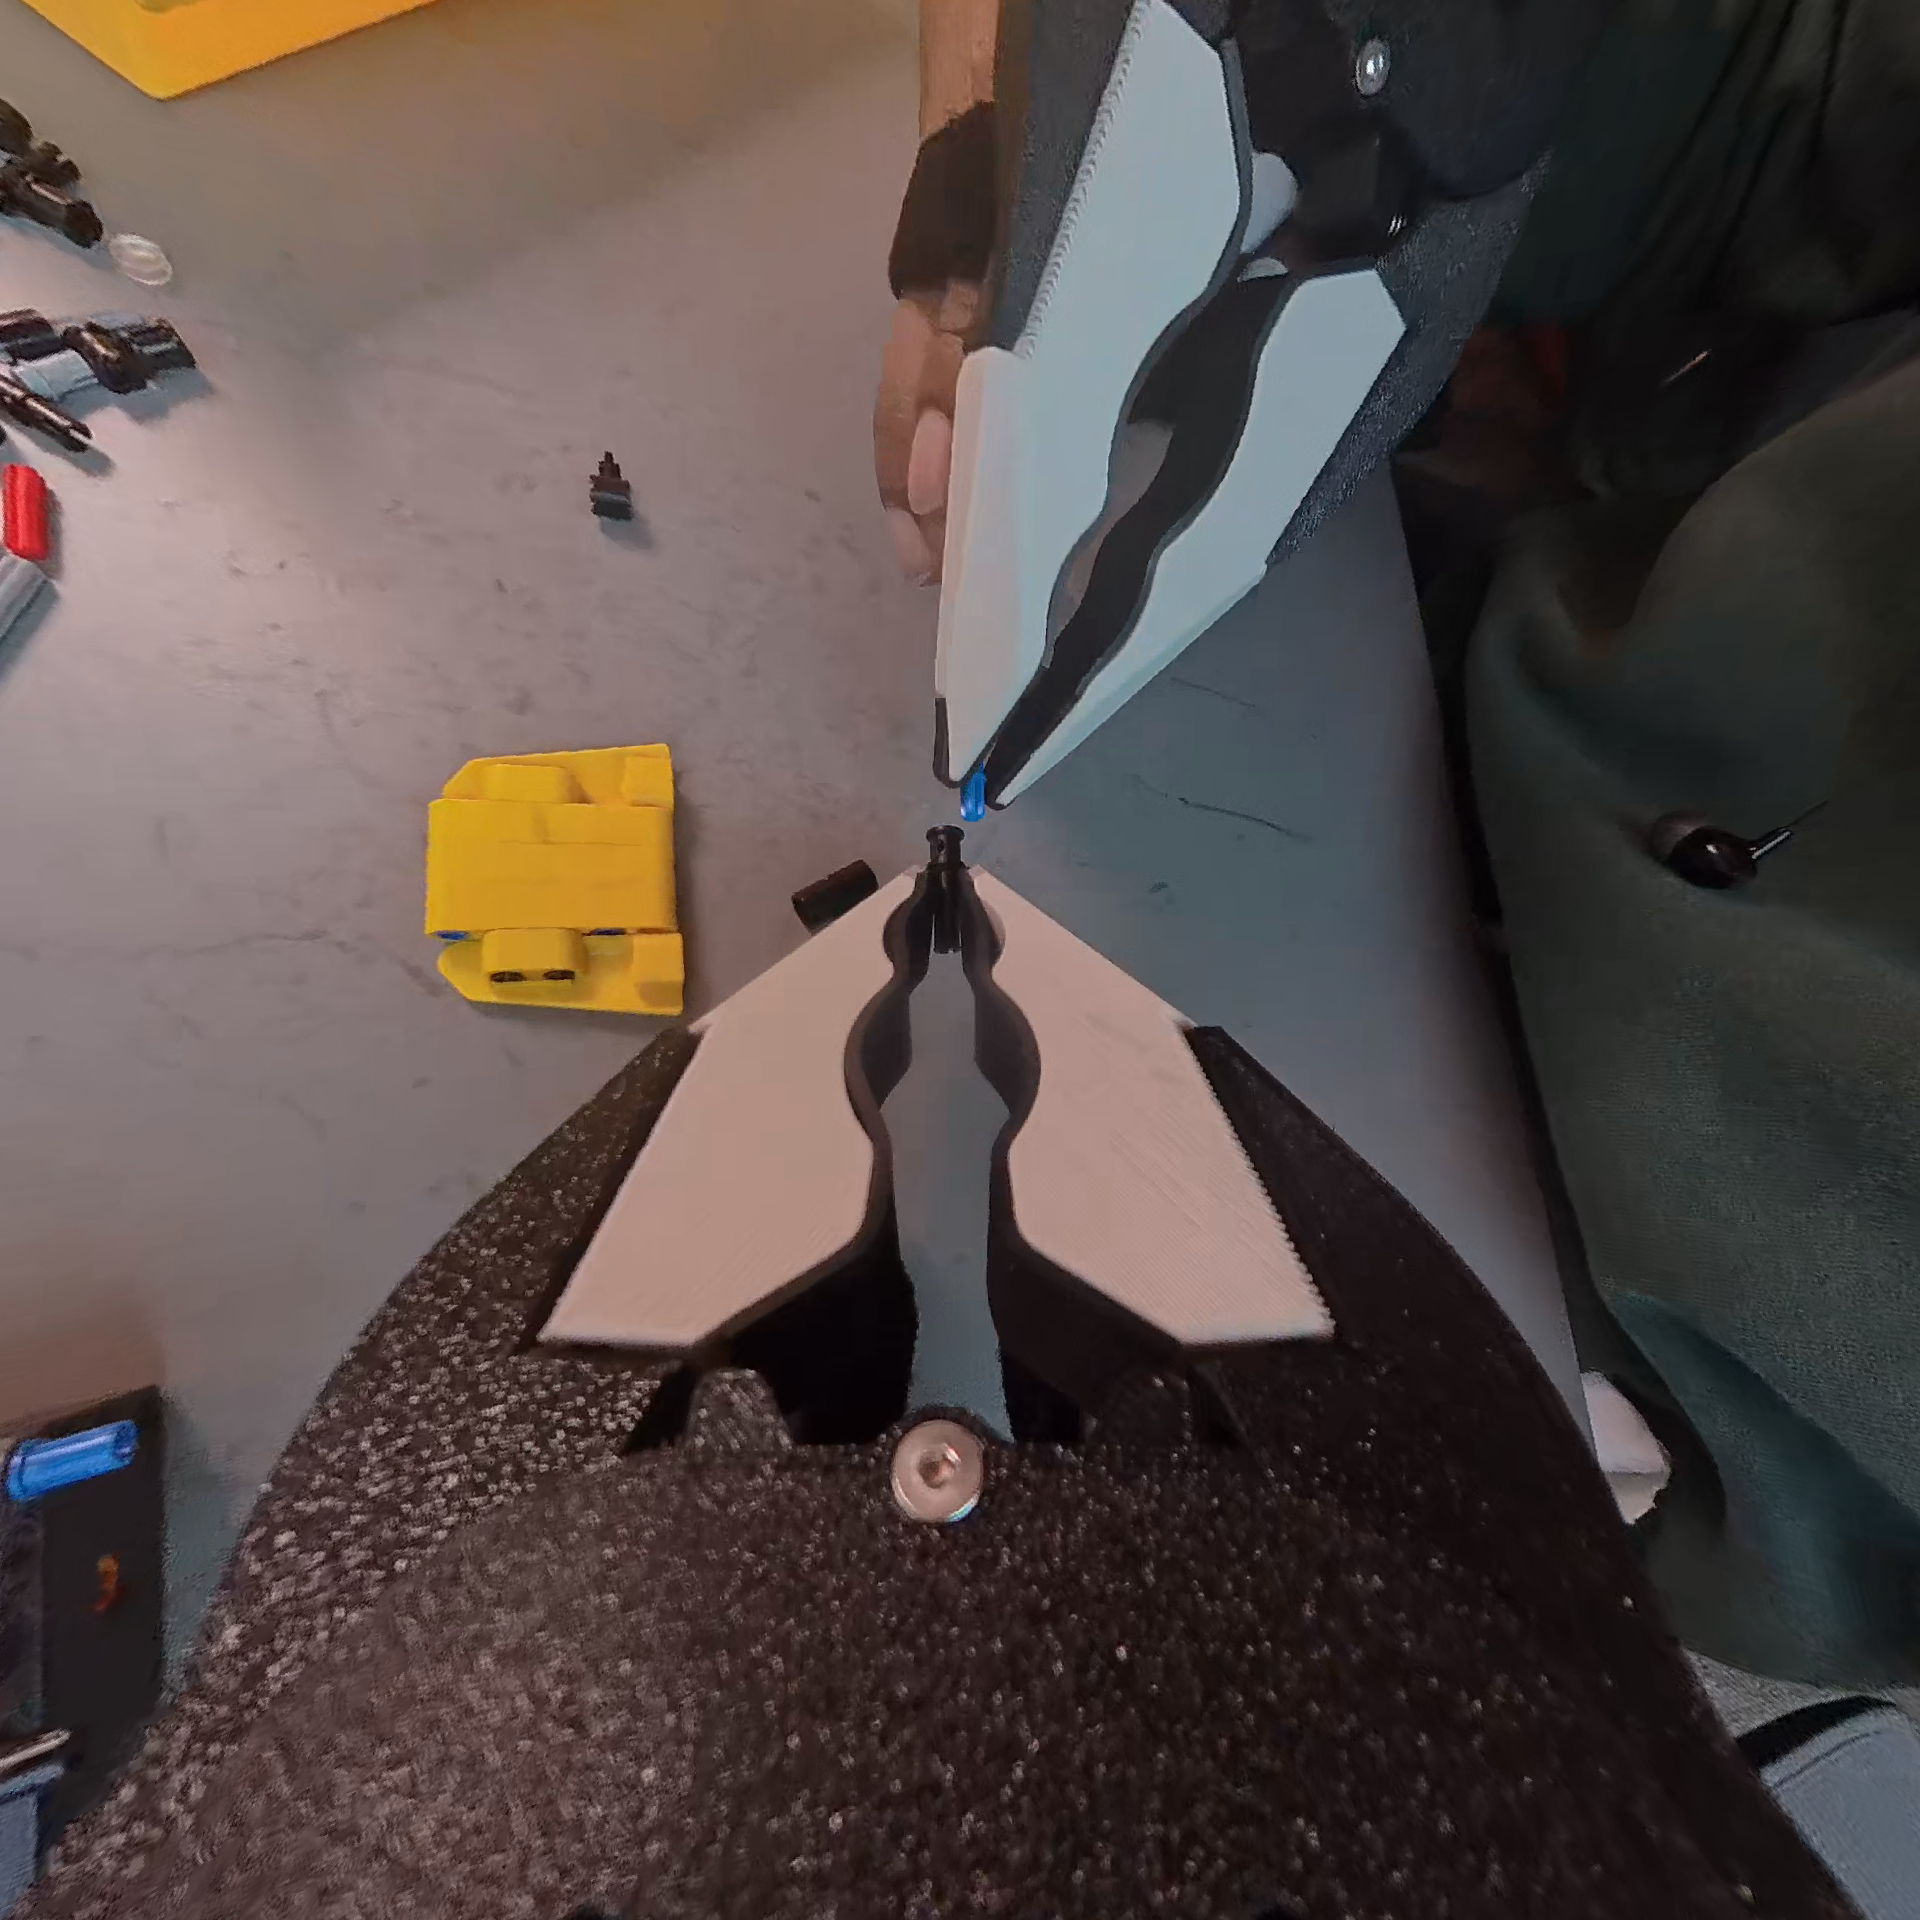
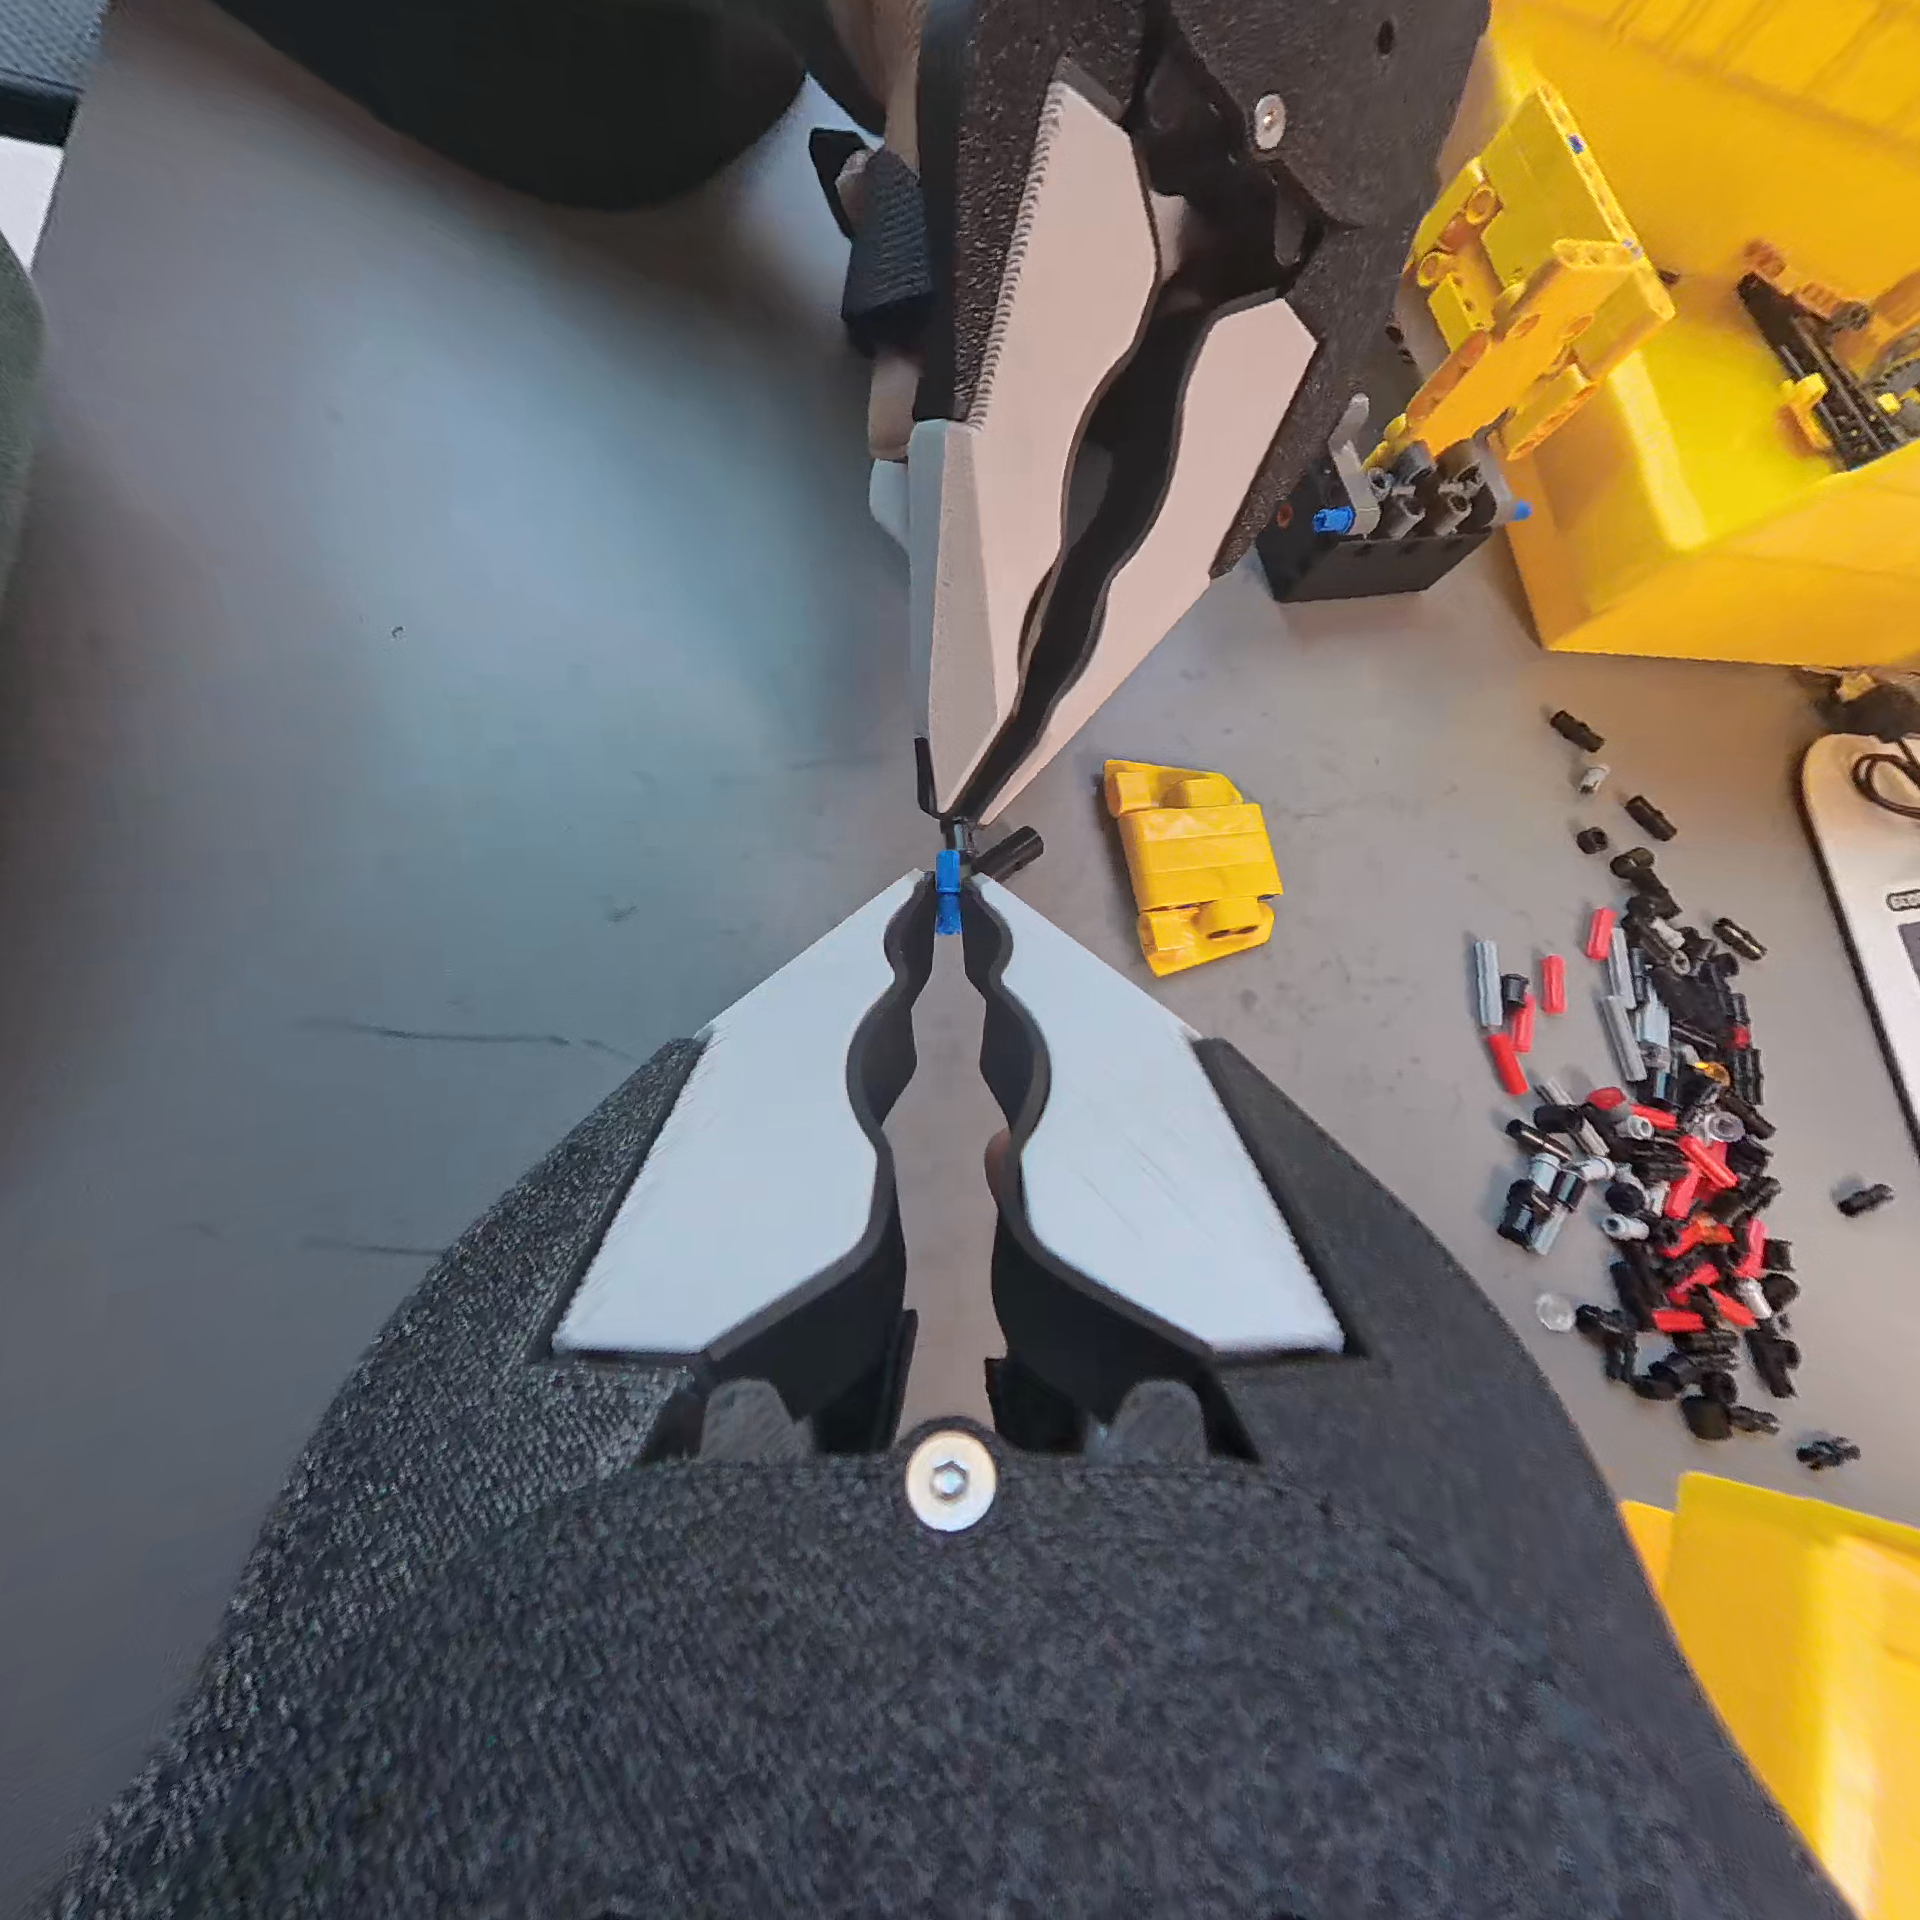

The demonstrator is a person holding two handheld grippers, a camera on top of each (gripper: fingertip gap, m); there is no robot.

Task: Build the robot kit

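Left gripper (image 1: 943,883) sits lower centre of its own view, fingers nearly closed, pinching a small black pin (image 1: 944,871) at the very tips — pin sticks out past them toward frame centre. Right gripper (image 2: 945,888) is the same in its view: fingers almost together, clamped on a small blue pin (image 2: 947,885) at the tips. The two grippers meet tip to tip at mid-frame in both views; in the left wrist view the blue pin (image 1: 974,798) hangs just above the black one, close, and I cannot tell if they touch. In the right wrist view the black pin (image 2: 958,831) is just beside the blue one.

Just left of the tips in the left view lies a short black sleeve piece (image 1: 831,891) on the grey table (image 1: 416,644); farther left, a yellow brick assembly (image 1: 556,878) lying flat. A small dark part (image 1: 611,486) sits alone at upper left of centre. Loose black, grey and red pieces (image 1: 62,364) crowd the left edge.

In the right view, the left half of the table (image 2: 364,623) is bare — open room there. Right side is crowded: a pile of small black, red and grey parts (image 2: 1662,1164) at mid-right, a yellow bin (image 2: 1714,520) with a partly built yellow model (image 2: 1527,312) at upper right. A person's hand (image 1: 920,457) holds the right gripper at top centre of the left view.
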